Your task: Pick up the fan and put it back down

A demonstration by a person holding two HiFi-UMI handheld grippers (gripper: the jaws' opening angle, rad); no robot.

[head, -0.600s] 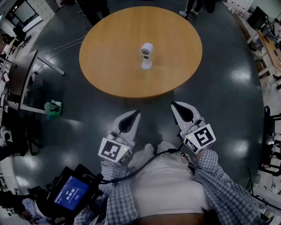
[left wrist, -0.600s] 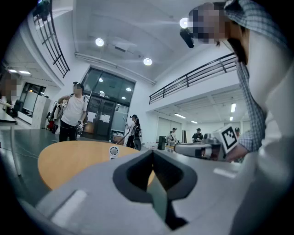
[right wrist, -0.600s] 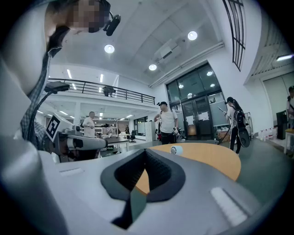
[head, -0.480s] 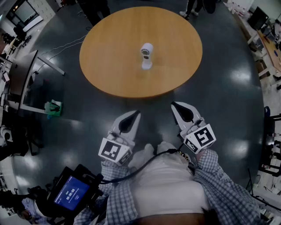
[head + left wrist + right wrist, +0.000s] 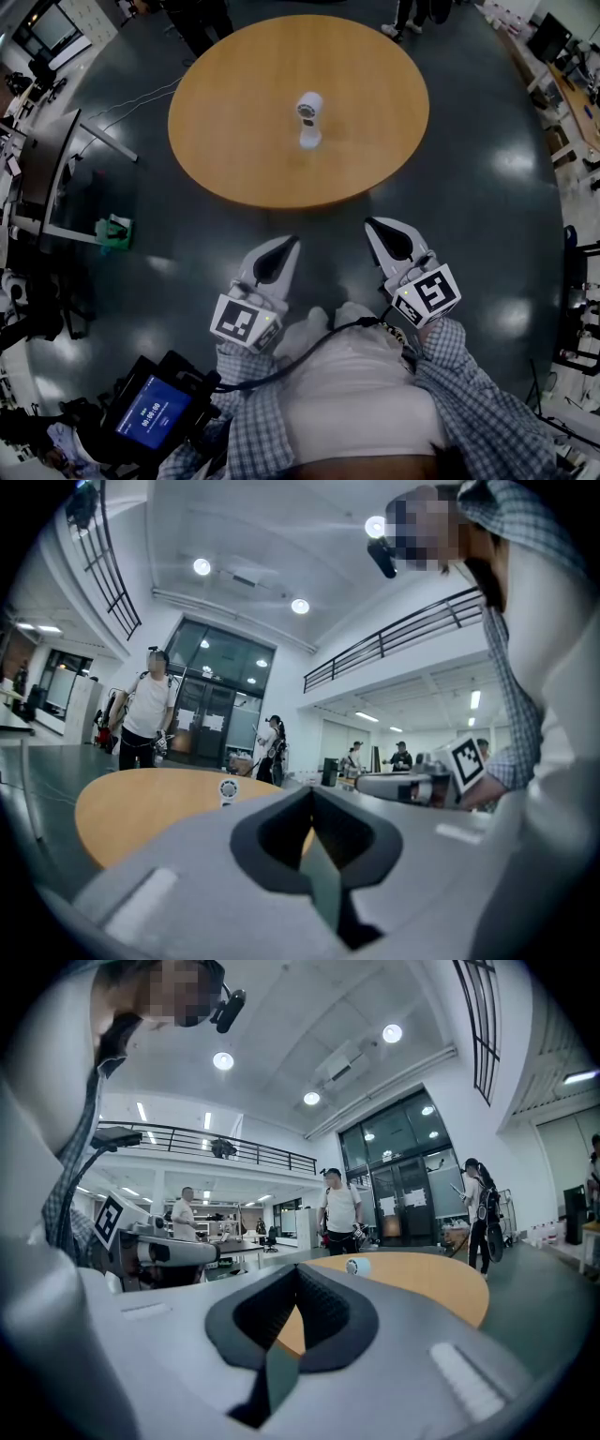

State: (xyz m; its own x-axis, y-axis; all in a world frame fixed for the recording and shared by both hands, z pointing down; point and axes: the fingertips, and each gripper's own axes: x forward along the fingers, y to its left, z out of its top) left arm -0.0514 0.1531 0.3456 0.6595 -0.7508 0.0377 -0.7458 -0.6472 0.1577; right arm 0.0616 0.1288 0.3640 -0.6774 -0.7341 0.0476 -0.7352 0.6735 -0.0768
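Plainly, the round table (image 5: 234,141) fills the upper part of the head view, well apart from the person, who stands back on the dark floor. Both grippers are held level near the body, side by side and pointing toward the table, which reads as a ready stance ahead of a reach. The left gripper (image 5: 289,242) has its jaws together with nothing between them. The right gripper (image 5: 371,223) is likewise closed and empty. The fan (image 5: 309,119), small and white, stands upright and alone near the table's middle, untouched. Standing free like that, it seems open to a grasp from either side. The pick-up looks not yet begun: the person would have to step closer and part the jaws first.
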